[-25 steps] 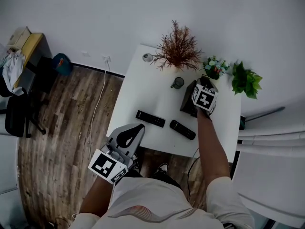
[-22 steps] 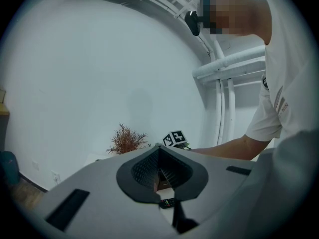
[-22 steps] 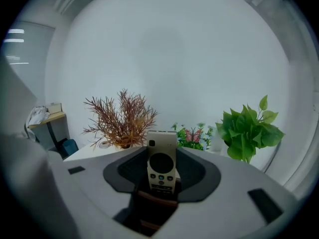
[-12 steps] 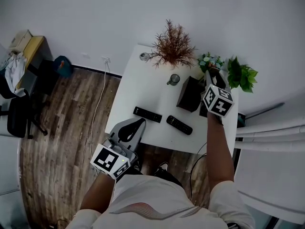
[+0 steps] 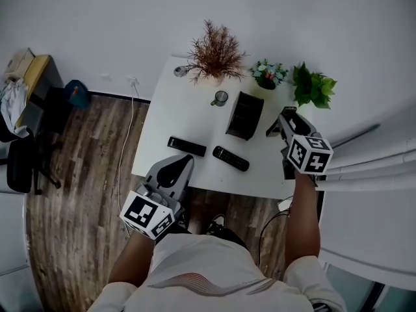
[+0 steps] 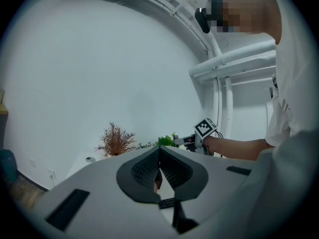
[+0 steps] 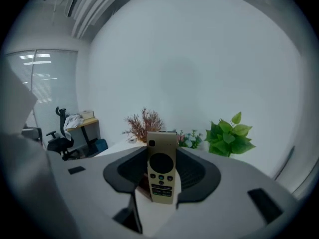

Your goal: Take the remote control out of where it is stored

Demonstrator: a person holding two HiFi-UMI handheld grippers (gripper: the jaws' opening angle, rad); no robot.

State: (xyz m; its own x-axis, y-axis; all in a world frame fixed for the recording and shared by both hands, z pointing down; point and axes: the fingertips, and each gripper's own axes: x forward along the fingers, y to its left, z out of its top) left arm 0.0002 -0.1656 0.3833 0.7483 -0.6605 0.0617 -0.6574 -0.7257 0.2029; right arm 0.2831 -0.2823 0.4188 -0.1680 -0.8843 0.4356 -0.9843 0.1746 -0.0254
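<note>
No writing, brand or number is legible anywhere; any print on the beige remote control (image 7: 162, 171) is too small to read.

Place: we read it as an office | Signs: we see a black office chair (image 5: 25, 153) beside a cluttered side desk (image 5: 38, 65), a white table (image 5: 182, 109), a potted plant (image 5: 312, 86), and a wood-plank floor (image 5: 78, 194).

pale gold remote (image 7: 162, 168) with a black disc — white table (image 5: 185, 116), black box (image 5: 245, 114), green plant (image 5: 312, 86).
</note>
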